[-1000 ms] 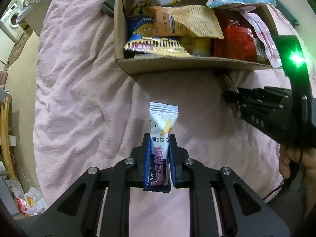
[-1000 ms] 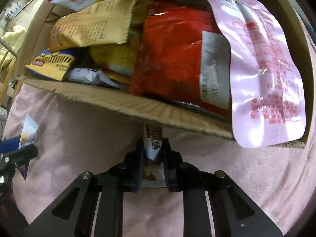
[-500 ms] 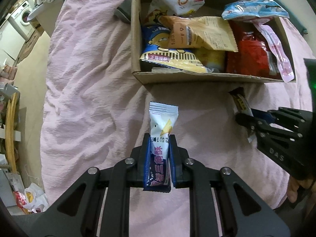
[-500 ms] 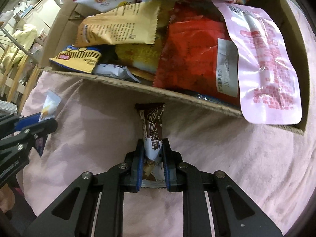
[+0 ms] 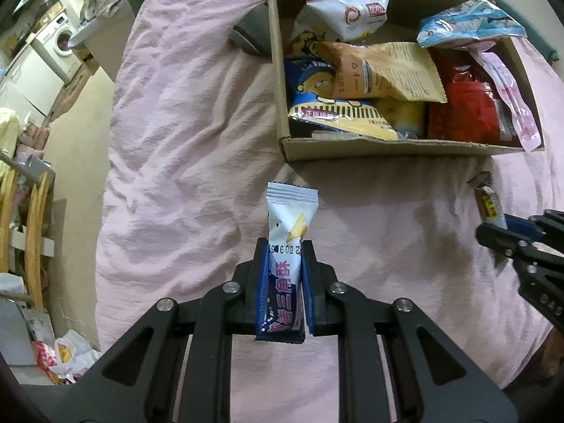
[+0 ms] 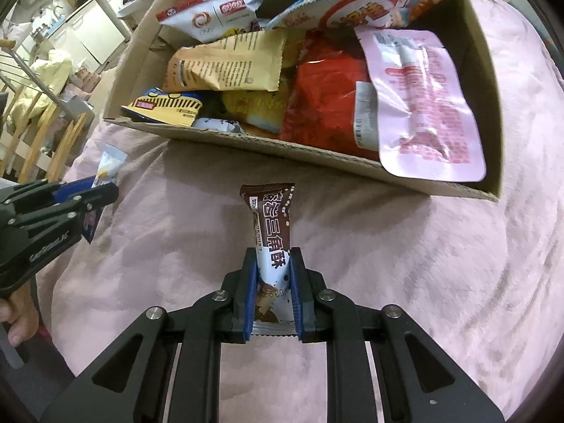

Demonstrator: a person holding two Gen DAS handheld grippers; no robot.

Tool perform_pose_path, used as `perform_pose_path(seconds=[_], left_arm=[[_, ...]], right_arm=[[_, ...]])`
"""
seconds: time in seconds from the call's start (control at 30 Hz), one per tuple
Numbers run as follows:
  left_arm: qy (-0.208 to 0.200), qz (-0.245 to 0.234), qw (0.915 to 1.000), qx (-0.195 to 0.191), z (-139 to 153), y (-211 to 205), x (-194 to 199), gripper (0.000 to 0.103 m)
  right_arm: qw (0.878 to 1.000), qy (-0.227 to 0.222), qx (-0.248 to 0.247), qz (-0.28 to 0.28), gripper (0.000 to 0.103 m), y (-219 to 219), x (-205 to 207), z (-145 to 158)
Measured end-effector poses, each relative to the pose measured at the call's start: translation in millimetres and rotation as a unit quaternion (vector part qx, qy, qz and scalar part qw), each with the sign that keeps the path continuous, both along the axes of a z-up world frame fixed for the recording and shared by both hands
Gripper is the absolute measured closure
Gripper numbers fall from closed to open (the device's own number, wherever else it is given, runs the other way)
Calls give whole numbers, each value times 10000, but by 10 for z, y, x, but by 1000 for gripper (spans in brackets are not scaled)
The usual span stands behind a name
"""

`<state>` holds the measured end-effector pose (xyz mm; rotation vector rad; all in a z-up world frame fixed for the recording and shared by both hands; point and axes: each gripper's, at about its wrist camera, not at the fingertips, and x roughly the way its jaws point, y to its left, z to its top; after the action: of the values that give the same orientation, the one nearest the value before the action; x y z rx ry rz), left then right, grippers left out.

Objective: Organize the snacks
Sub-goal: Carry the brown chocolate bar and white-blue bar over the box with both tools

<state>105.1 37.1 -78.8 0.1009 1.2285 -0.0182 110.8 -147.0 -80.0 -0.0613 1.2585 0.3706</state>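
The left gripper point(image 5: 284, 246) is closed on a white and dark blue snack bar wrapper point(image 5: 286, 246), which stands upright between its two blue pads and rises above the fingertips over the wrinkled pink bedsheet point(image 5: 183, 162). It points forward toward the near wall of the open brown cardboard box point(image 5: 352, 146), but it is apart from the box. The right gripper point(image 6: 271, 257) is also closed, on a brown and white chocolate snack bar wrapper point(image 6: 269, 225) that stands upright between its pads, with the brown top end leaning a little to the left. This gripper is in front of the near wall of the same box and does not touch it. In the left view the right gripper appears at the right edge, low and beside the box; in the right view the left gripper appears at the left edge with a bare hand point(image 6: 19, 317) under it. The two grippers are well apart. Inside the box lie many bags: a red foil bag point(image 6: 328, 95), a pale pink flat pouch point(image 6: 423, 105) that hangs over the near wall, a tan paper-like bag point(image 6: 229, 63) and a white bag with red top edge point(image 6: 215, 10).
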Motion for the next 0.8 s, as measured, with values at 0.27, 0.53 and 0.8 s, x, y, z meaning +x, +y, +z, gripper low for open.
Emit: perform_pose_path(seconds=[0.27,0.53,0.8], left_arm=[[-483,-132,9986,151,179,-65,-107,89],[-957,-52,9954,66,600,31,-170,89],[-1289,194,9912,-233,1073,-15,-54,89]], right_arm=[[9992,-365,153,-57,85,-67,-86,259],[9923,-895,855,-68,85,-230,-145,648],[9782,-1378,1517,-336,85,-393,-137,1072]])
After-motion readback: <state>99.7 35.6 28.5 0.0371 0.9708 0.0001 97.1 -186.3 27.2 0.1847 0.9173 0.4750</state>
